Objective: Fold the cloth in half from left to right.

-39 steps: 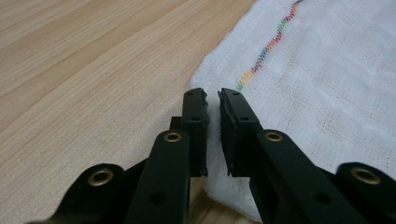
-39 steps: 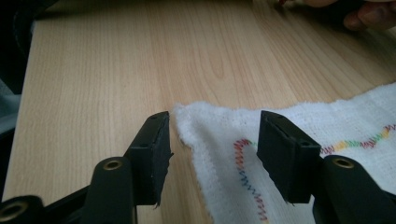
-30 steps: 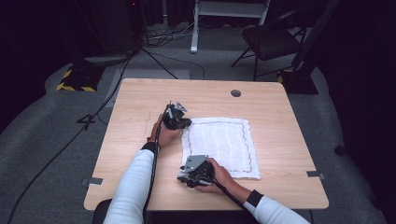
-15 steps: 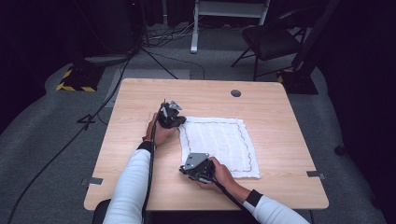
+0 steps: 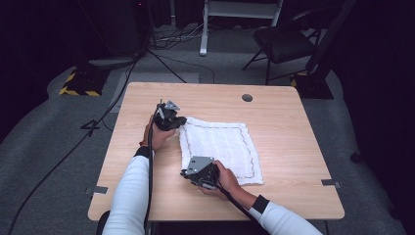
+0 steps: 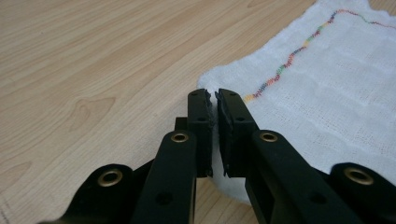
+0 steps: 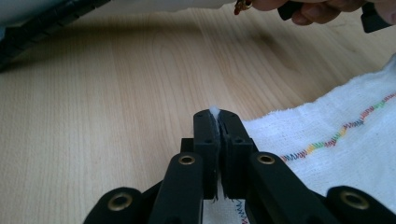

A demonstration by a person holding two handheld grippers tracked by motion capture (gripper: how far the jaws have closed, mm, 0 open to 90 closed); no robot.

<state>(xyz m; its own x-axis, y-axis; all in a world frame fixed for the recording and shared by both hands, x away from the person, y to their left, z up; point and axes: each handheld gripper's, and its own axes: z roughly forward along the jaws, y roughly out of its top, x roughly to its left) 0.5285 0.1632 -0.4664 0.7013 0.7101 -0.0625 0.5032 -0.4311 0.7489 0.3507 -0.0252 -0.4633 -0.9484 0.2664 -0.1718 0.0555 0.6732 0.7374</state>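
The white woven cloth with wavy rainbow stitching lies flat mid-table, its whole spread stretching rightward from both grippers: the left gripper clamps its far-left corner, the right gripper pinches its near-left corner.

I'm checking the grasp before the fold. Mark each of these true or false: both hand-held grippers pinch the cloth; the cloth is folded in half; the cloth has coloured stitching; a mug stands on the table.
Both hand-held grippers, left and right, pinch the cloth: true, each at a corner.
The cloth is folded in half: false, it lies spread flat.
The cloth has coloured stitching: true.
A mug stands on the table: false, no mug there.
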